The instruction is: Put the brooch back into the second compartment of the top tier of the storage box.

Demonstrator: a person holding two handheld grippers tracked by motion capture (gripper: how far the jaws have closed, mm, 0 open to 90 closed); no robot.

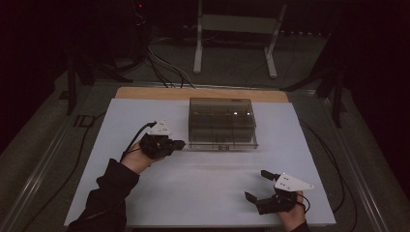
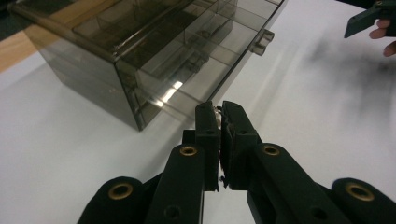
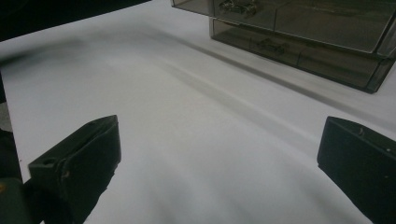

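A smoky clear plastic drawer box point(image 1: 221, 123) stands at the middle back of the white table top point(image 1: 208, 193). My left gripper point(image 1: 181, 143) sits just left of the box's front left corner. In the left gripper view its jaws point(image 2: 219, 109) are pressed together, with a small glinting metal bit pinched at the tips, close to the box point(image 2: 154, 51). My right gripper point(image 1: 256, 184) rests near the front right of the table, open, with bare table between its jaws point(image 3: 219, 149). Small metal parts lie in the box's drawers point(image 3: 303, 32).
A wooden strip point(image 1: 200, 93) edges the table behind the box. Cables point(image 1: 164, 67) and a white stand point(image 1: 237, 24) are on the floor beyond. The right gripper's jaw and a hand's fingers point(image 2: 373, 21) show far off in the left gripper view.
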